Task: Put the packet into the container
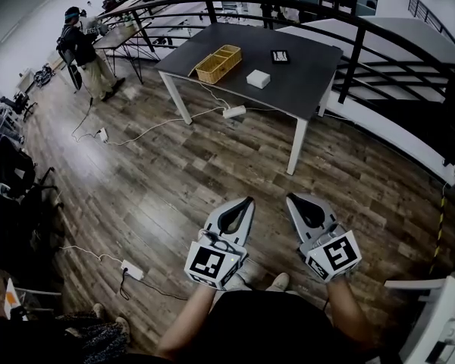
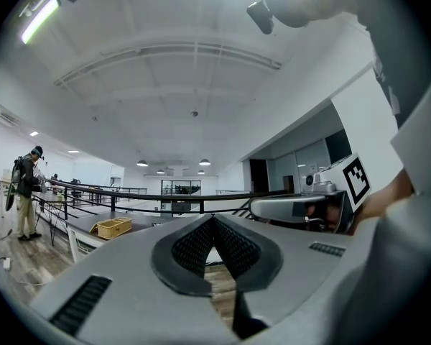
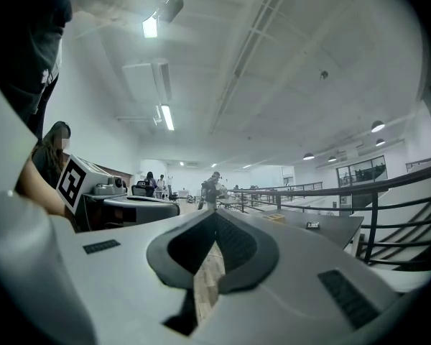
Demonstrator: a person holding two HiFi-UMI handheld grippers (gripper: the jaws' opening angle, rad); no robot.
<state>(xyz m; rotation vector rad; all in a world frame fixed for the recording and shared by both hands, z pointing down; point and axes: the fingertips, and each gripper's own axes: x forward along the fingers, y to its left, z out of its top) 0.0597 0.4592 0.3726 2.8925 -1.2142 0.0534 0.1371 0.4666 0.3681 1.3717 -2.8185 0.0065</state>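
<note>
Left tongs [image 1: 248, 201], right tongs [image 1: 291, 199] at six o'clock, both clenched, empty, held low: worktop [image 1: 311, 70] out of reach at twelve. White packet [image 1: 258, 78], I judge, lies there, three o'clock of wicker container [image 1: 218, 64].

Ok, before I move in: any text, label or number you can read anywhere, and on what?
No readable text in any view.
Black packet on the table: pale label on top, too small to read.
White box: no print visible.
Cubes on the left gripper and right gripper: black-and-white square markers, no letters or digits.
</note>
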